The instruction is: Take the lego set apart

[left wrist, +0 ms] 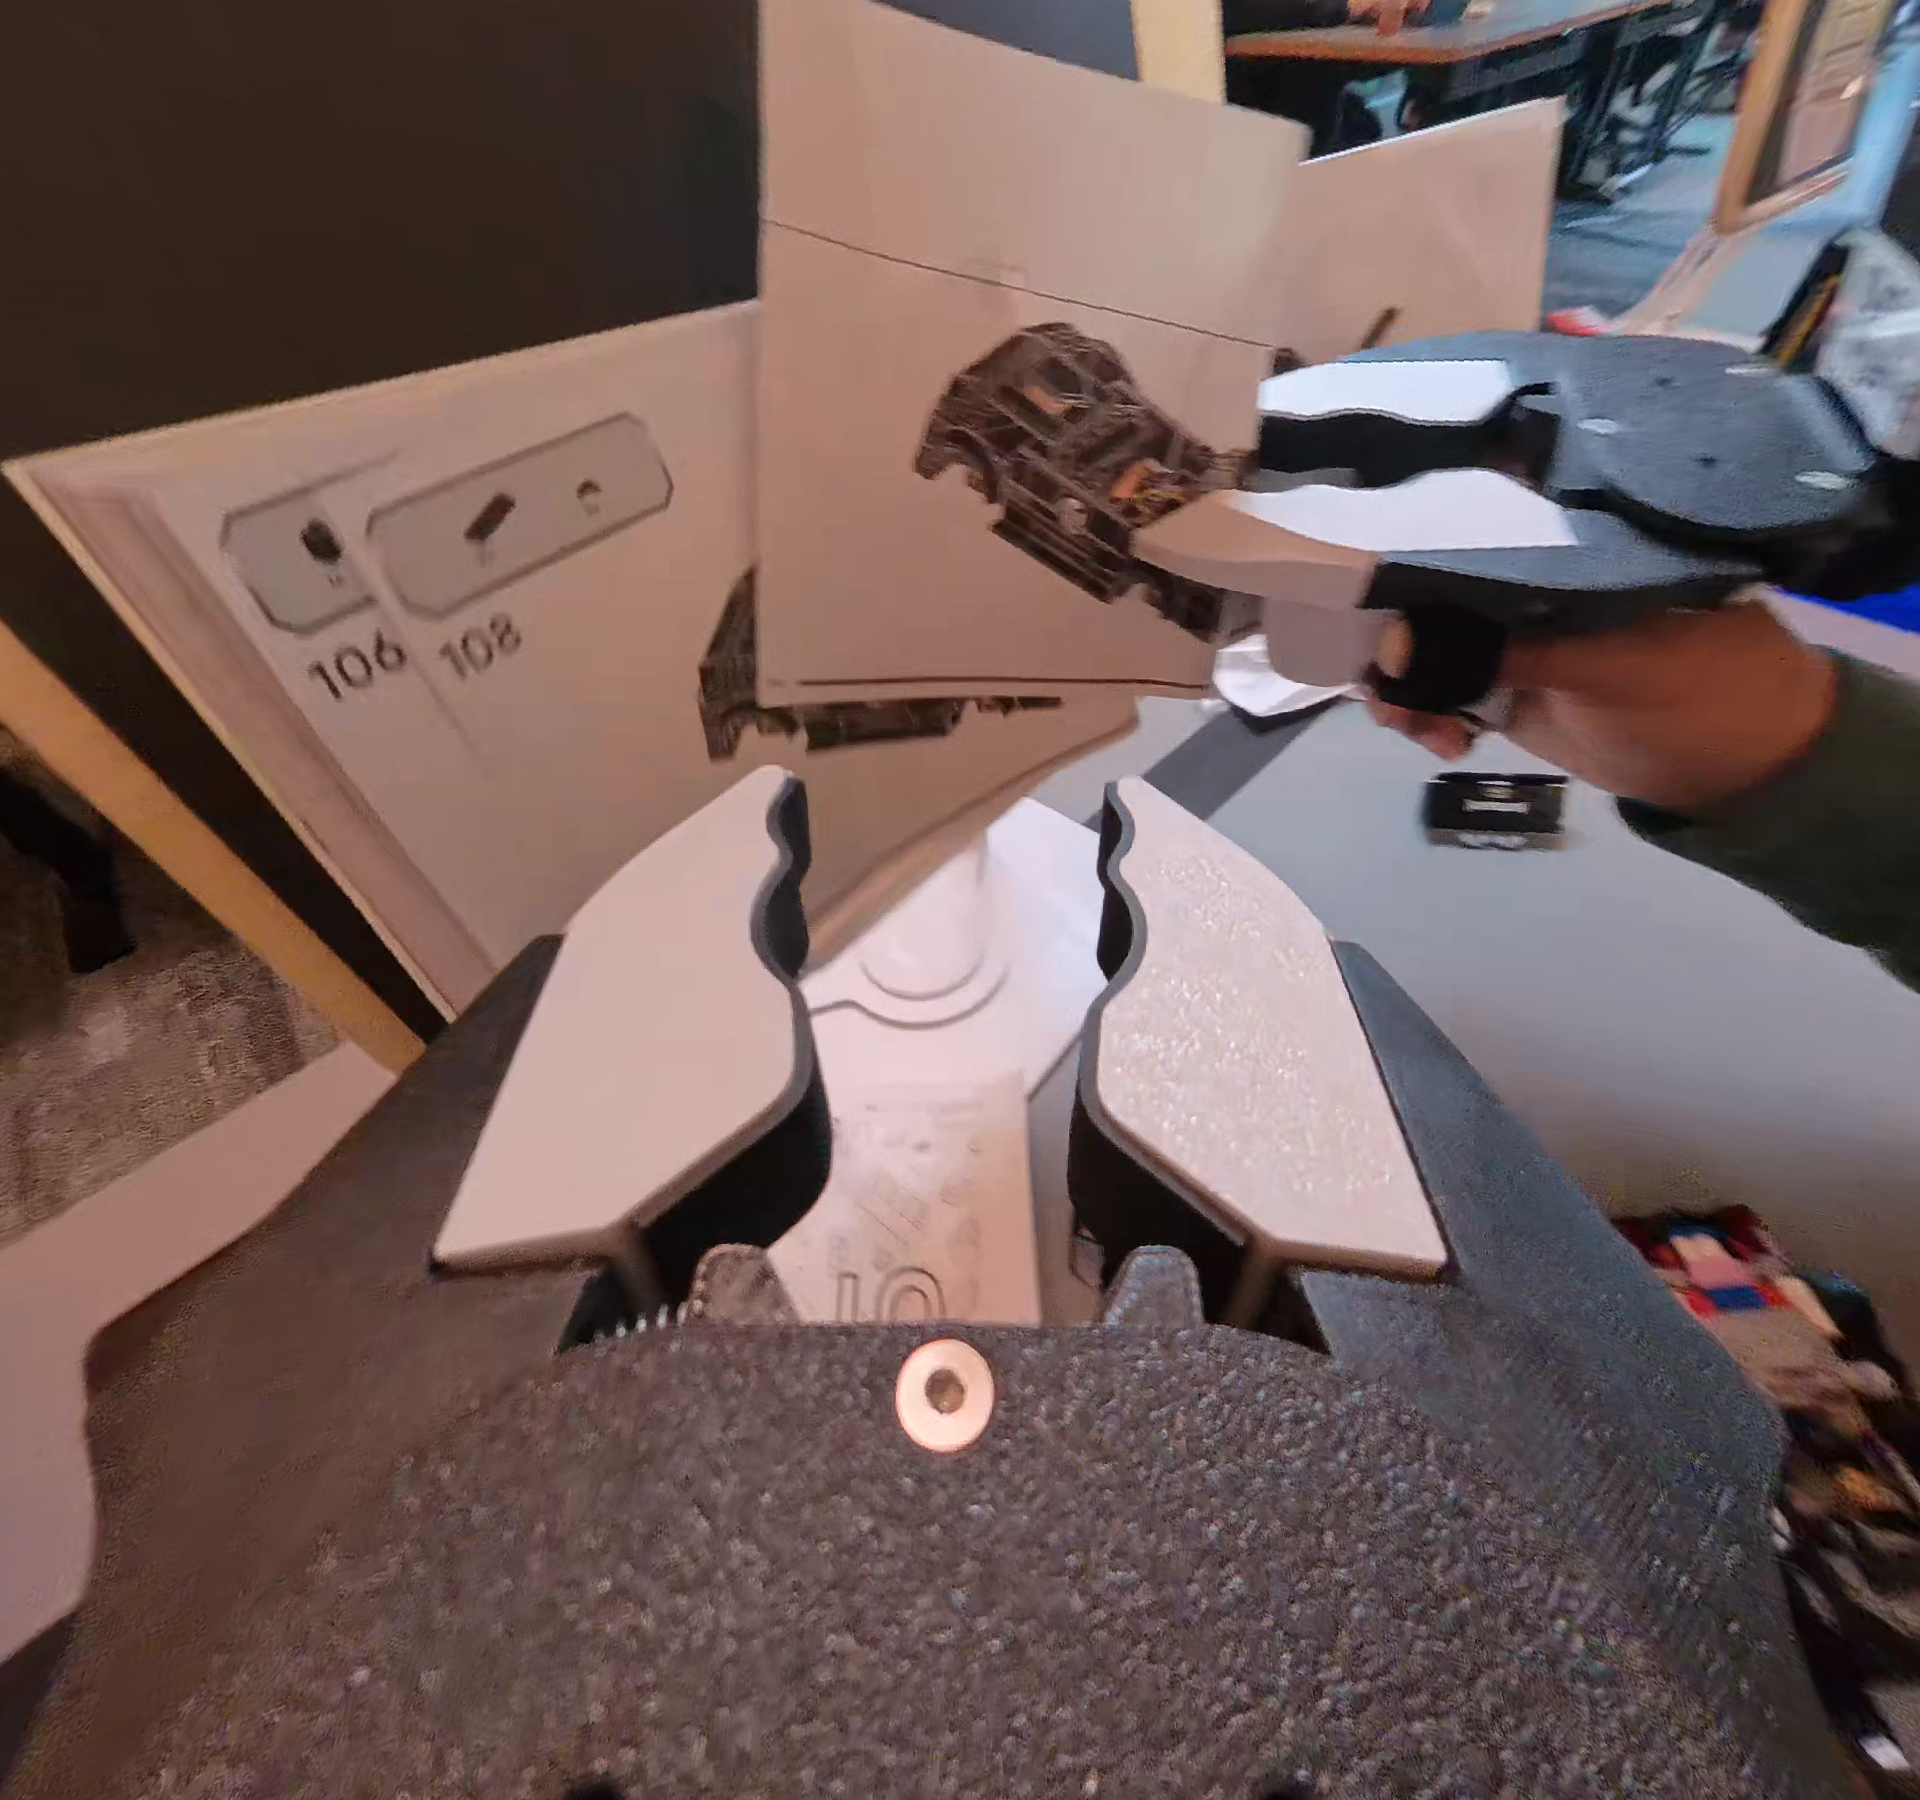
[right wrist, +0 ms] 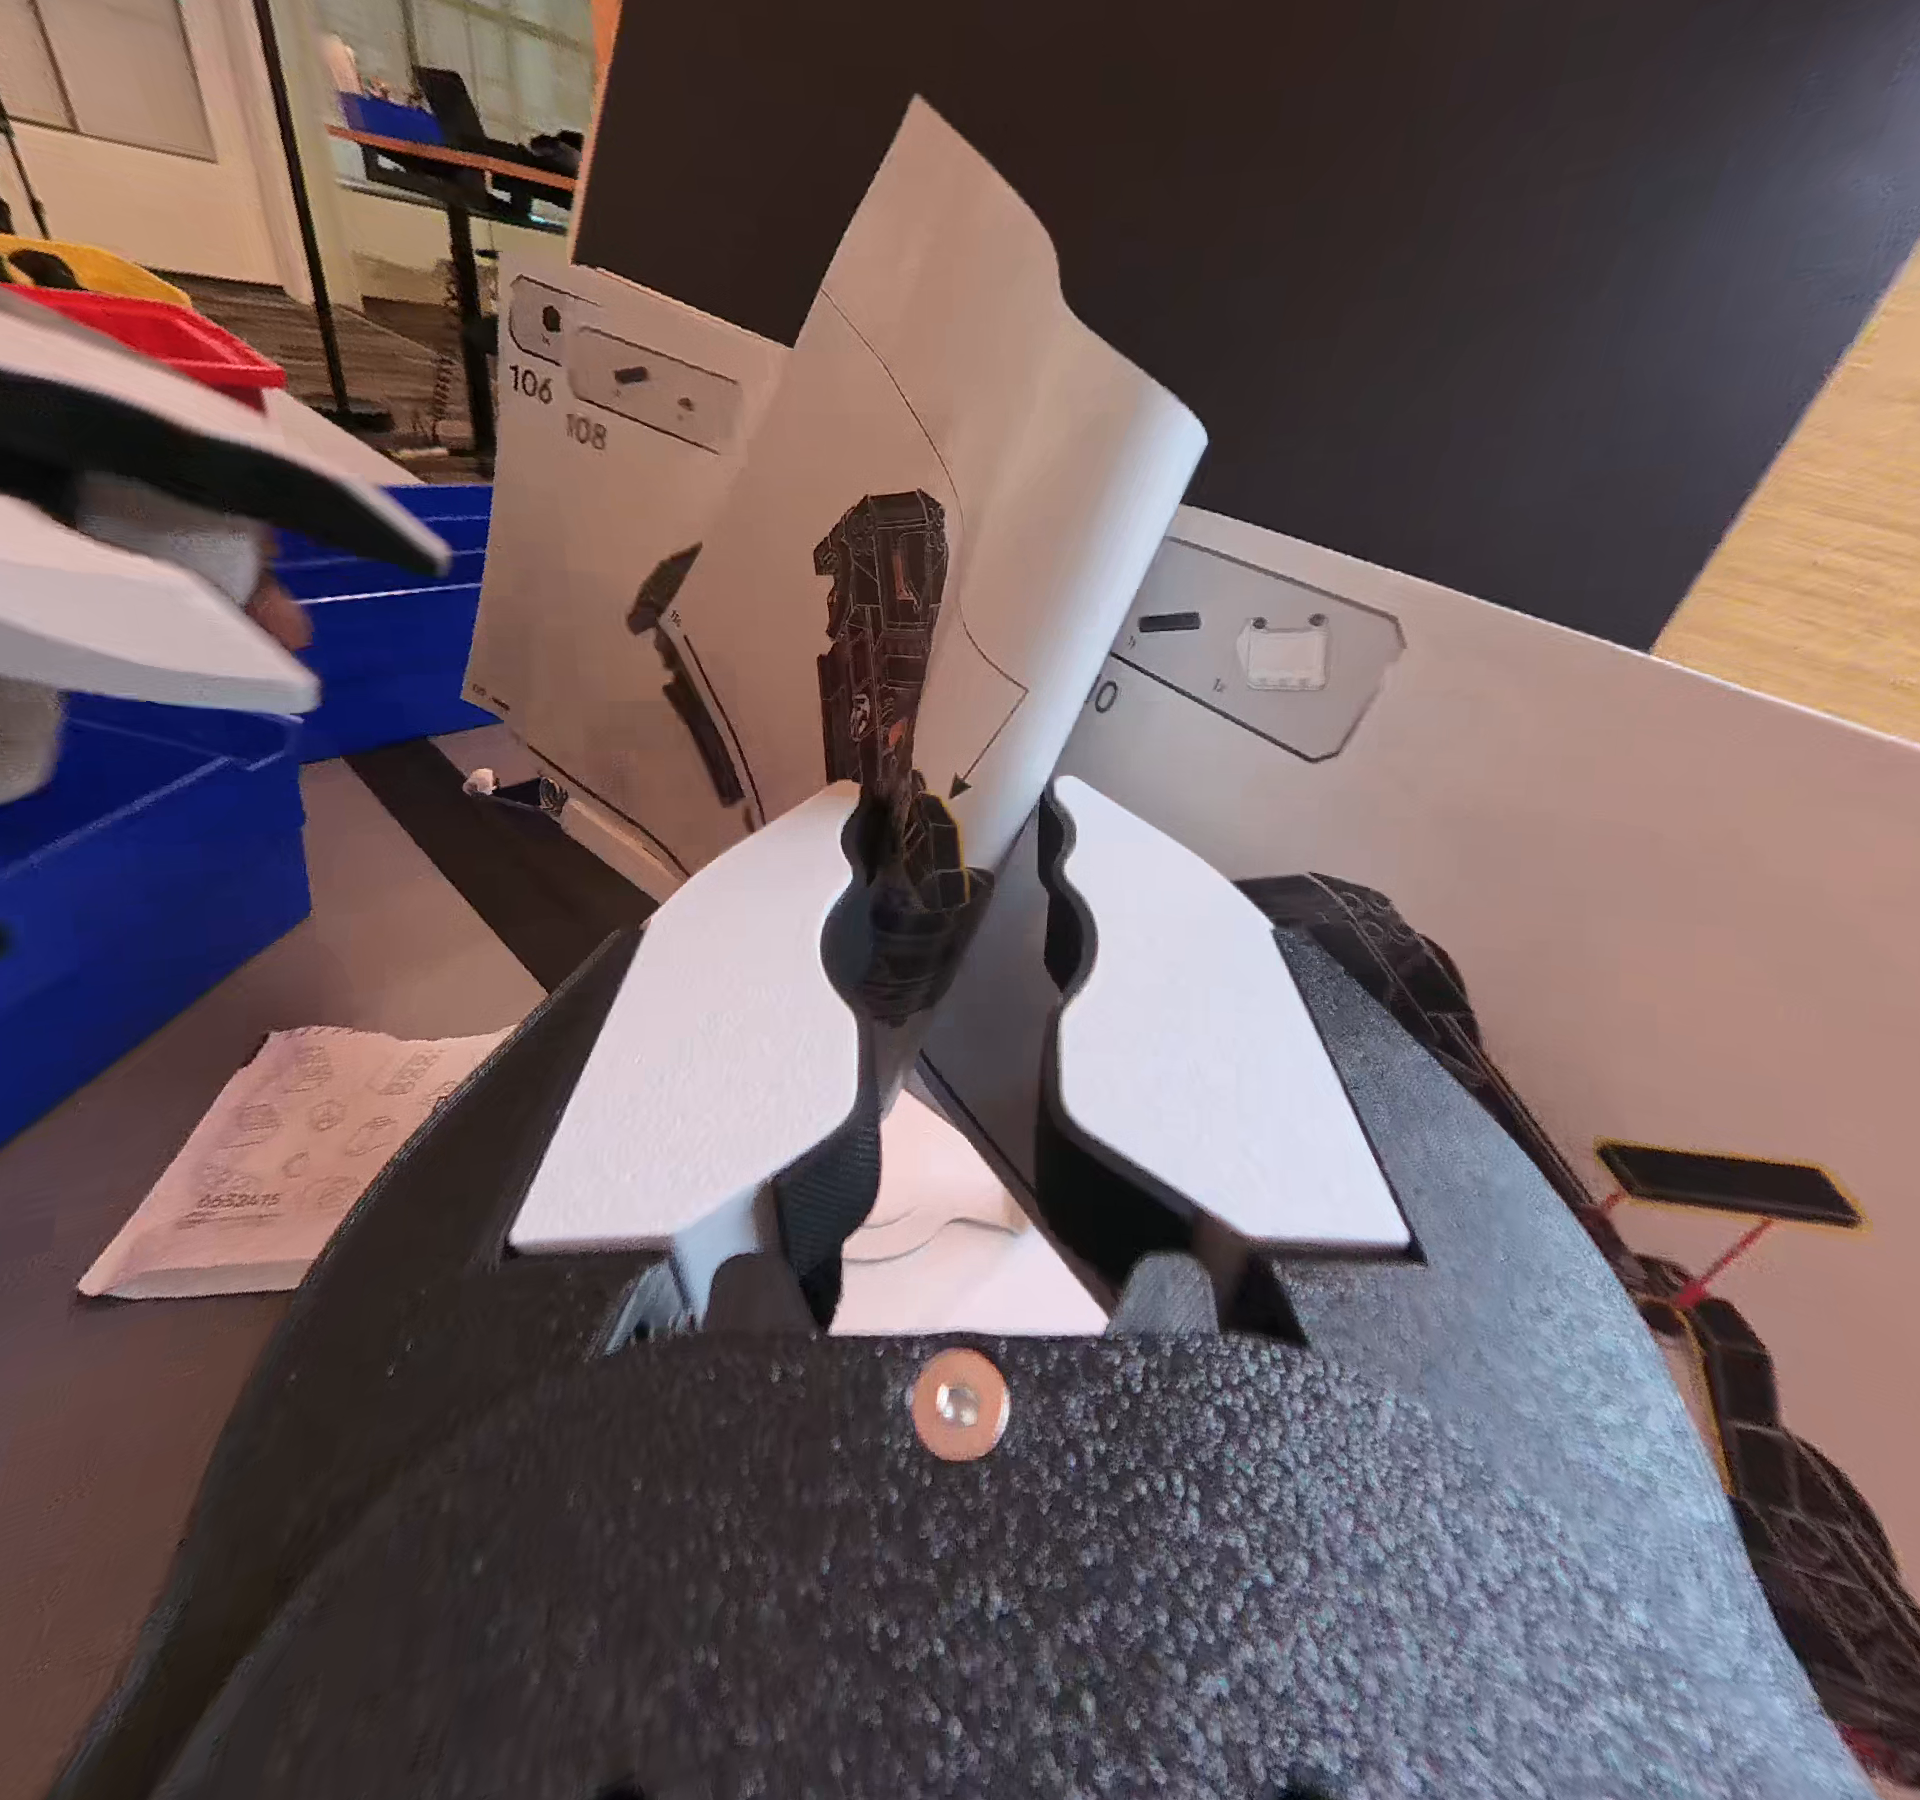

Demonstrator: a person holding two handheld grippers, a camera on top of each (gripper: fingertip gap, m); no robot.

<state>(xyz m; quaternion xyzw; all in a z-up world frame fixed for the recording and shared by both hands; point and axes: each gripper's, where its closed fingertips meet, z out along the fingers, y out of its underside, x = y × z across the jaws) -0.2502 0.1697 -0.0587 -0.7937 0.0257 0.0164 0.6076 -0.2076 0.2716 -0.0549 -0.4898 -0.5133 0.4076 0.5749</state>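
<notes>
Left gripper (left wrist: 951,820): textured black printed body, smooth white finger plates with wavy black inner edges, jaws apart with nothing between them; below the gap a white moulded stand (left wrist: 935,981) with a rounded recess shows through. Right gripper (right wrist: 945,820): same build, jaws apart, and a loose page (right wrist: 997,524) of the instruction booklet (right wrist: 1455,815) runs into the gap, lying against the left finger's wavy edge; it reads as not clamped, since the other finger stands clear of the paper. Seen from the left wrist camera, the right gripper (left wrist: 1205,493) comes in from the right, held by a hand (left wrist: 1621,711) in a dark sleeve, fingertips at the edge of that lifted page (left wrist: 997,379), which curls upright above the open spread. Booklet is matte white paper, printed with grey parts boxes and a dark car model drawing. On the grey table (left wrist: 1558,971) near the right gripper lies a flat white paper bag (right wrist: 281,1158) with faint printed outlines; a small black box (left wrist: 1496,810) sits past the hand. Lego pieces (left wrist: 1745,1283), a blurred multicolour heap, lie at the right edge of the left view, beside the left gripper, untouched. Further out: blue plastic bins (right wrist: 156,867), one red bin (right wrist: 177,337), a dark panel (right wrist: 1351,140) behind the booklet
</notes>
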